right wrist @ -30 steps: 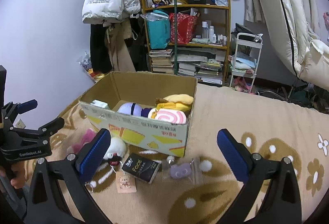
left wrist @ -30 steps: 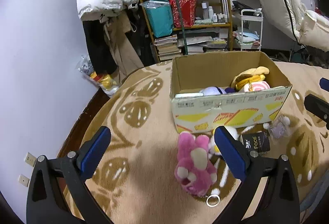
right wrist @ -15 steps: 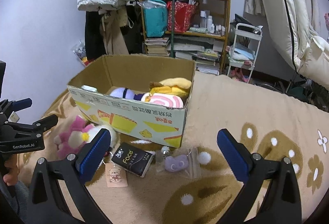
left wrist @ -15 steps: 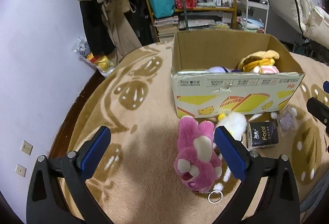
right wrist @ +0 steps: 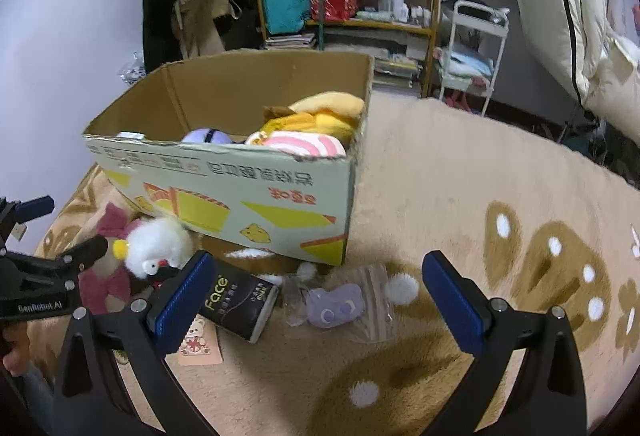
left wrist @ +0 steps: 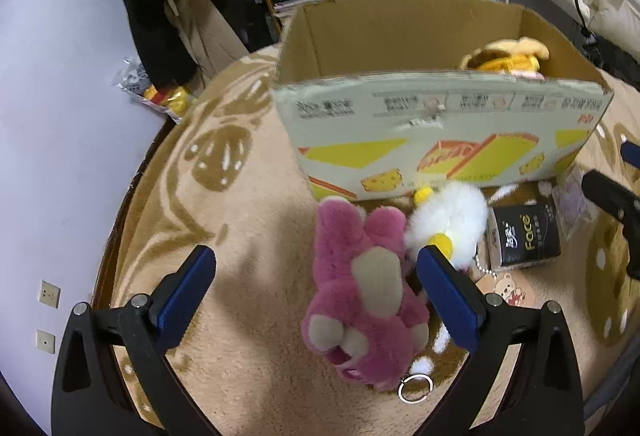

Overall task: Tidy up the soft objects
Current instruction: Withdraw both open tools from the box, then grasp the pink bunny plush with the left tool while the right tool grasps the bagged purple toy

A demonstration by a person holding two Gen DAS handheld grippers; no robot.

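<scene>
Left-wrist view: the left gripper [left wrist: 316, 292] hangs over a beige blanket [left wrist: 248, 316] with brown flower motifs, its jaws wide apart. A pink plush bear [left wrist: 366, 296] lies on the blanket between the blue pads, nearer the right-hand pad and clasped by neither; a metal key ring [left wrist: 415, 389] lies at its near end. Touching the bear on its right is a white fluffy plush [left wrist: 450, 222] with yellow parts. Both toys lie just in front of the printed front wall of an open cardboard box [left wrist: 440, 132], near its left corner. To their right lies a black tissue pack [left wrist: 524, 236] marked "Face".

Right-wrist view: the right gripper [right wrist: 316, 296] is held above the blanket before the box's right front corner, jaws likewise wide apart and holding nothing. Between its pads lies a purple plush [right wrist: 334, 306] in a clear plastic bag; the tissue pack sits just beside the left pad, with a small bear-print card [right wrist: 198, 340] at its near side. Inside the box are a yellow plush [right wrist: 320, 112], a pink striped plush [right wrist: 306, 146] and a lilac plush [right wrist: 206, 136]. The left gripper appears at the left edge, beside the pink bear.
</scene>
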